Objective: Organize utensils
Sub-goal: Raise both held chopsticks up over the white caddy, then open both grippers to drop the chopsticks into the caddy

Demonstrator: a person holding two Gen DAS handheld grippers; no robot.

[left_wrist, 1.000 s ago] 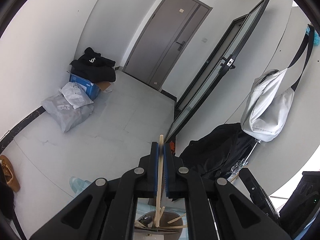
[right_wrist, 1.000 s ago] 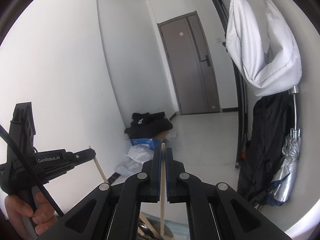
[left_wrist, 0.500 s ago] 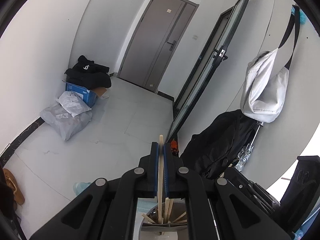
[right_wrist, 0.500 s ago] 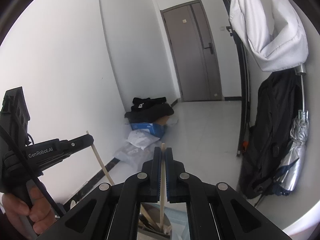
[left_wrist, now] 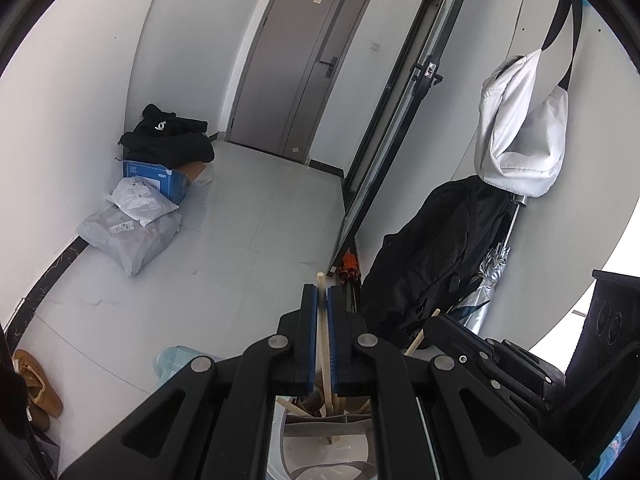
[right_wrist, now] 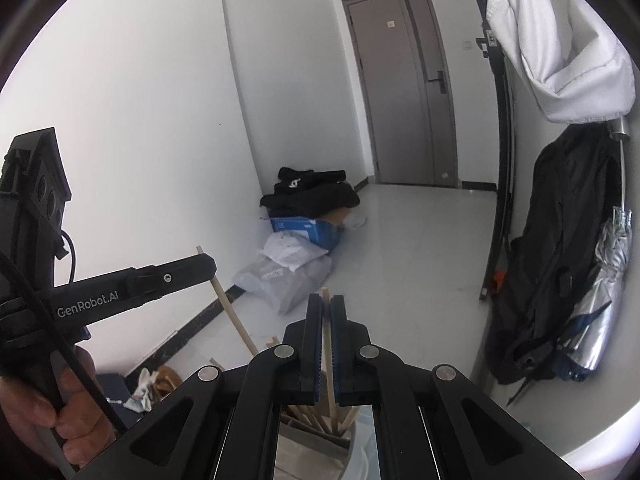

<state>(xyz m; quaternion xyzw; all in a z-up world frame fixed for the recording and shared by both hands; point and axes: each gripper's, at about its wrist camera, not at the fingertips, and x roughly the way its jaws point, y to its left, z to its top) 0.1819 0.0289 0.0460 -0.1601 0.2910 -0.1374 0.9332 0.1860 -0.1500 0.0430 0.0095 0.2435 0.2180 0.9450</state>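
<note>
Between left gripper pads, chopstick

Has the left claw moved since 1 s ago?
Yes. In the right wrist view the left claw with its chopstick sits further right, nearer the blue box.

Over the last second the left gripper has tipped downward: the grey holder under it, first showing its rim, now shows its inner dividers, and the stick it pinches reaches down among the other sticks there. The right gripper has come closer alongside, its black body filling the lower right corner of the left view. In the right view the left gripper with its stick has drawn nearer the middle.
</note>
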